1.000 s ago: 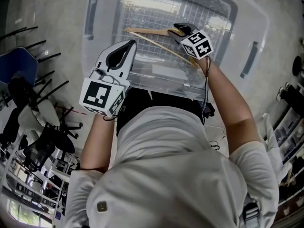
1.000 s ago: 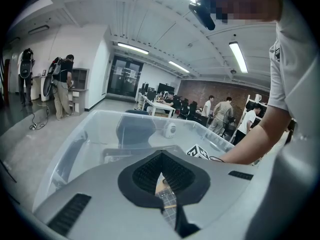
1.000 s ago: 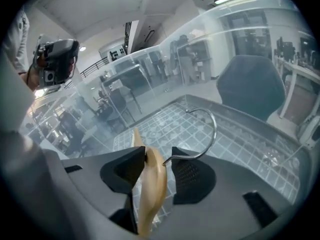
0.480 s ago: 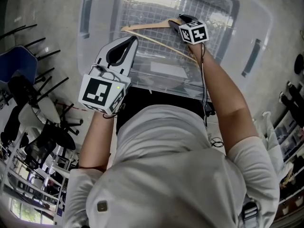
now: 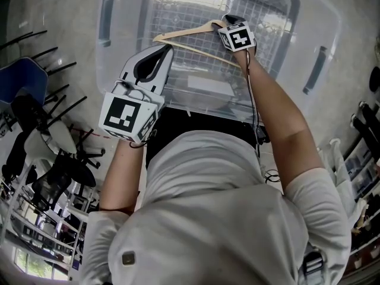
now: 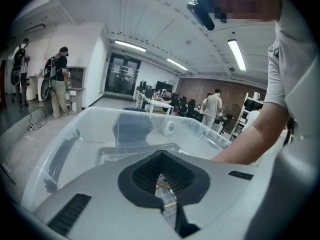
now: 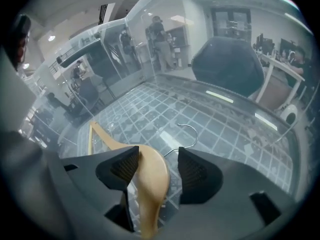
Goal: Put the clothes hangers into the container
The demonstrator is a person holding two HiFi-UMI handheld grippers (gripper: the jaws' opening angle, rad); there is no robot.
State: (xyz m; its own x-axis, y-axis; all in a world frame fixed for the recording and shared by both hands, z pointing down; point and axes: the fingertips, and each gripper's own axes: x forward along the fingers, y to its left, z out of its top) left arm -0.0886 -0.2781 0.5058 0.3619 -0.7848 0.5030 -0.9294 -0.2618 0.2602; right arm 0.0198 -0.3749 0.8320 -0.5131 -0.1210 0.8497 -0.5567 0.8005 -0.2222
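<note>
Head view, with both gripper views: a large clear plastic storage container with a grid-patterned floor is seen from above, directly in front of the person. A pale wooden clothes hanger with a thin metal hook is found inside the container, over the gridded floor and towards its far side, the wooden arms spread to the left of the right gripper. The right gripper is lowered into the container at the end of the person's outstretched right forearm and is angled steeply down. Its jaws have just been opening and are shown wide apart. The crown of the hanger passes between them, close against one ribbed pad, while a clear gap is left to the other pad, so no grip is exerted on the hanger. The left gripper is held above the near wall of the container, apart from the hanger. Its jaws are brought together at the tips, with nothing enclosed; only the container floor is visible through the opening behind them.
</note>
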